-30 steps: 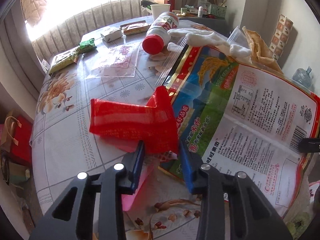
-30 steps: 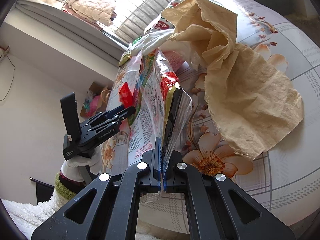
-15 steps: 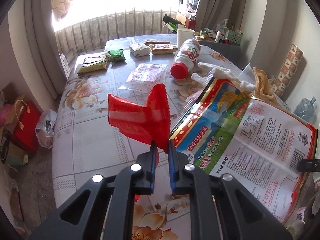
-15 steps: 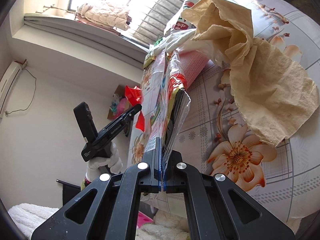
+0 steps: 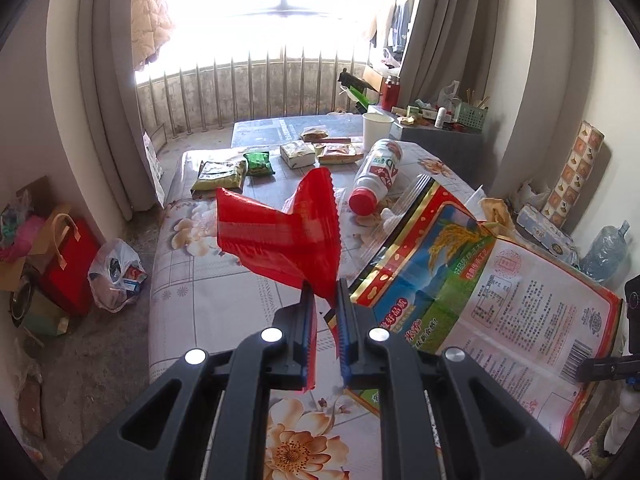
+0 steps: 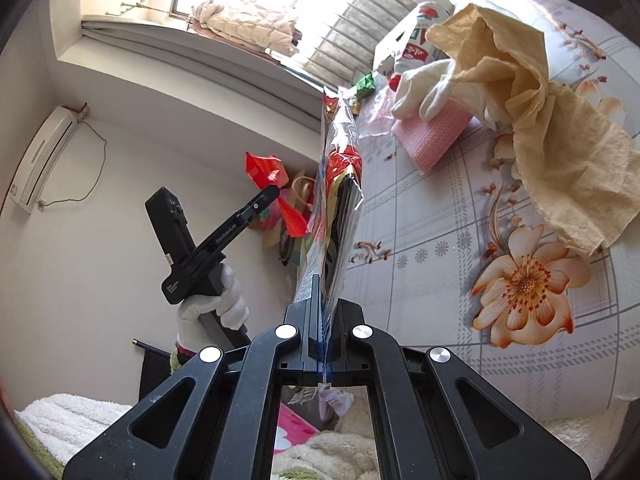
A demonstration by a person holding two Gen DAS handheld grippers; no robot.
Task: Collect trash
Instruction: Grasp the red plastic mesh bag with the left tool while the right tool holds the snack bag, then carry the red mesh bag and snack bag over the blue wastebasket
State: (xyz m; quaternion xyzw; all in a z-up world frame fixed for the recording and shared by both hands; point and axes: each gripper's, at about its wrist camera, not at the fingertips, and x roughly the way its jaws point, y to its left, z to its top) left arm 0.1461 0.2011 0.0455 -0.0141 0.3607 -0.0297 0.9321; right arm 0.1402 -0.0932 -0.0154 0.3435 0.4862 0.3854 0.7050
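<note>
My left gripper (image 5: 325, 296) is shut on a crumpled red wrapper (image 5: 280, 236) and holds it up above the floral table (image 5: 192, 296). The red wrapper (image 6: 266, 172) and left gripper (image 6: 276, 194) also show in the right wrist view, raised beside the bag. My right gripper (image 6: 324, 300) is shut on the edge of a large printed rice bag (image 6: 340, 184), held upright with its mouth slightly open. The rice bag (image 5: 500, 300) fills the right of the left wrist view.
On the table lie a white bottle with a red cap (image 5: 374, 176), a white paper cup (image 5: 377, 130), several snack packets (image 5: 220, 172), a tan cloth (image 6: 552, 120), a white glove (image 6: 424, 84) and a pink cloth (image 6: 436, 128). Bags stand on the floor at left (image 5: 68, 264).
My left gripper shut on the red wrapper and lifted it off the table, rising well above it. The right gripper kept its hold on the rice bag and tilted it more upright.
</note>
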